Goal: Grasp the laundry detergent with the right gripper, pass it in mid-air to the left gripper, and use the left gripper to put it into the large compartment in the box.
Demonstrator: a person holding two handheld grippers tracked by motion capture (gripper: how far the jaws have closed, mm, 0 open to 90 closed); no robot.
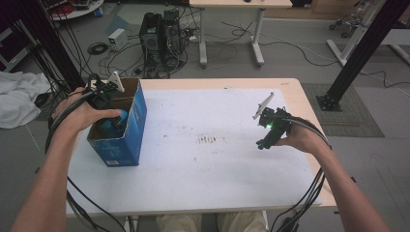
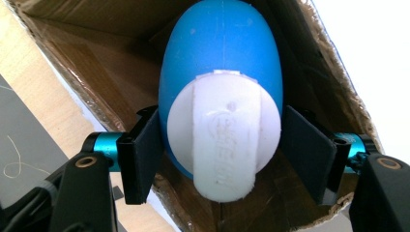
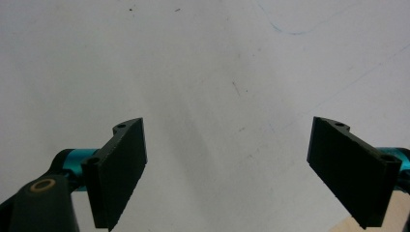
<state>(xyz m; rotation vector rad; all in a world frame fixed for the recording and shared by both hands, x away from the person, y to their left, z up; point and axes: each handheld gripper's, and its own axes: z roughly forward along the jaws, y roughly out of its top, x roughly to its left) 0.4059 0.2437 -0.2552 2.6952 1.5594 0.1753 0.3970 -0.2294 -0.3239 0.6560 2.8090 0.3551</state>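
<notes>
Two tools were in the person's hands at the table (image 1: 203,164). At the table's left end, the left tool (image 1: 115,122) reached down into an open blue cardboard box (image 1: 133,140) standing there. In the left gripper view its jaws stood on either side of a blue bottle (image 2: 220,53) with a white cap (image 2: 223,135); the left jaw pressed the bottle's side and the right sat just beside the cap, so whether they truly clamped it could not be told. The right tool (image 1: 265,140) hung over the bare white tabletop near the right side, jaws spread wide and holding nothing.
</notes>
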